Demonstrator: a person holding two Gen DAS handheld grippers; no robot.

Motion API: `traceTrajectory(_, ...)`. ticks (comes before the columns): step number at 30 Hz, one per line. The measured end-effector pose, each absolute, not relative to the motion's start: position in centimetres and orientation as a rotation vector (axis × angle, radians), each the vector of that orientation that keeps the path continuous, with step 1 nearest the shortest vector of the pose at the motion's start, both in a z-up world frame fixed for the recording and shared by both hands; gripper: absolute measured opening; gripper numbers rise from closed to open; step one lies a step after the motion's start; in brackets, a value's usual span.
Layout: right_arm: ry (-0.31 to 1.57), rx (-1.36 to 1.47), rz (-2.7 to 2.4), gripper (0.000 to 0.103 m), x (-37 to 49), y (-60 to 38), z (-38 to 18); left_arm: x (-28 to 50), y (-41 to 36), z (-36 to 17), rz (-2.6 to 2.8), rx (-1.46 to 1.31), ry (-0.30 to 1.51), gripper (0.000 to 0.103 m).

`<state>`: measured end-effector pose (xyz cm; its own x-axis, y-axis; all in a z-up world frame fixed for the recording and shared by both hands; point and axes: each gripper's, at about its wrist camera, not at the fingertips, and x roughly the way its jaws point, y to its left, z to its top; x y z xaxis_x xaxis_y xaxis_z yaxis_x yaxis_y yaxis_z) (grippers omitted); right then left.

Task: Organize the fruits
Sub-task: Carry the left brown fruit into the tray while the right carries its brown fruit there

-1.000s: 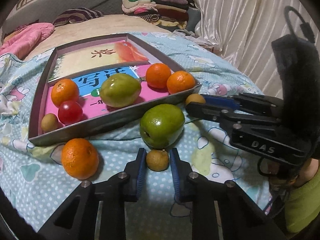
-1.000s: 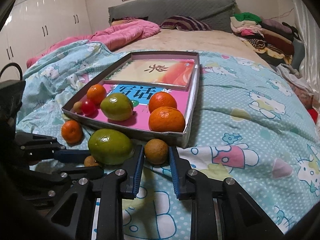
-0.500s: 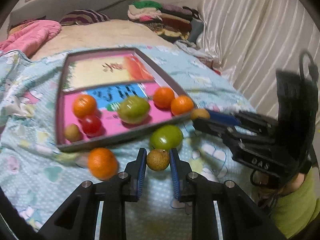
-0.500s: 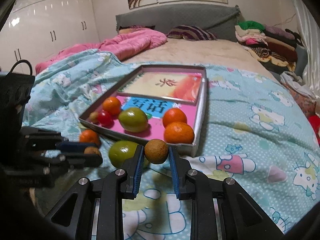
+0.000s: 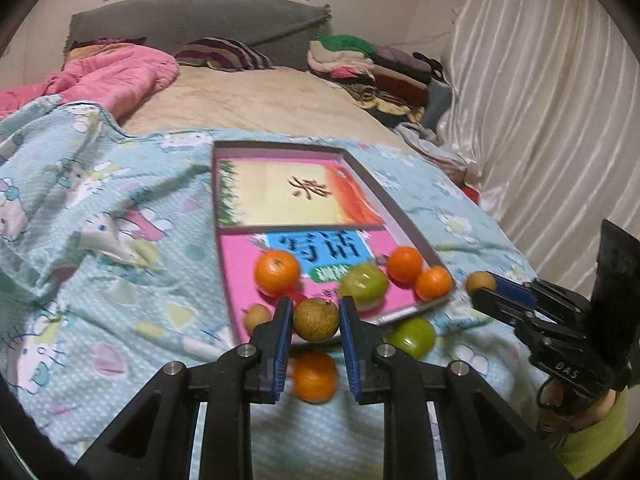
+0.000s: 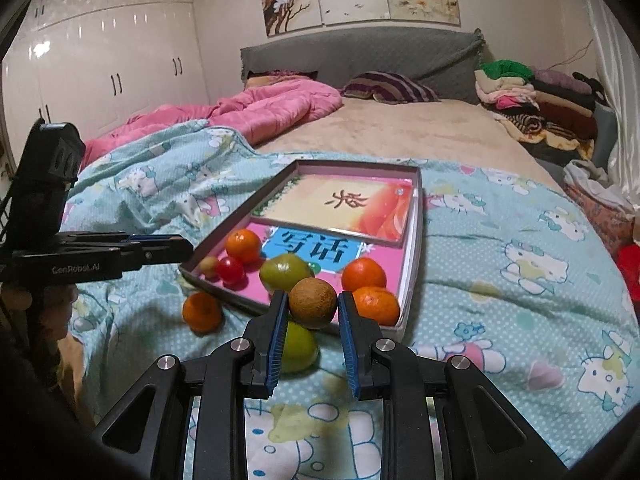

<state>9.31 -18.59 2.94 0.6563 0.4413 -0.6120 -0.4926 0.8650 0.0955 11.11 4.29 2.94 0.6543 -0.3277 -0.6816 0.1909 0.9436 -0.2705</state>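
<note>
My left gripper [image 5: 316, 312] is shut on a small brown fruit [image 5: 316, 319], held in the air over the near edge of the grey tray [image 5: 280, 145]. My right gripper [image 6: 313, 300] is shut on a second brown fruit [image 6: 313, 302], just short of the tray's near rim [image 6: 412, 264]. Inside the tray lie three oranges [image 5: 277, 272], a green fruit [image 5: 365, 282], a red fruit [image 6: 231, 270] and a small brown one [image 5: 257, 317]. On the bedspread before the tray sit an orange [image 6: 202, 312] and a green fruit [image 6: 298, 346].
The tray lies on a light blue cartoon bedspread [image 6: 500, 240] and holds two printed books [image 6: 344, 204]. A pink quilt [image 6: 260, 112] is bunched at the back left. Folded clothes [image 6: 536, 100] are piled at the back right, with a curtain [image 5: 540, 120] beyond.
Both grippers have lifted their brown fruits off the bedspread. The left one rose further and swung so that the tray sits lower and nearer the middle of its view.
</note>
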Motion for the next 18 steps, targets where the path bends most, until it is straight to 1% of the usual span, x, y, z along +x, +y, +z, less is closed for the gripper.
traceTrajectory(7, 0.663, -0.085, 0.536, 0.026, 10.4, -17.9, 3.5, 12.1, 6.8, 2.8, -0.233, -0.22, 0.8, 0.024)
traceTrajectory(18, 0.671, -0.113, 0.583, 0.026, 12.9, -15.1, 3.8, 13.7, 5.7, 1.7, -0.221, -0.172, 0.819, 0.024)
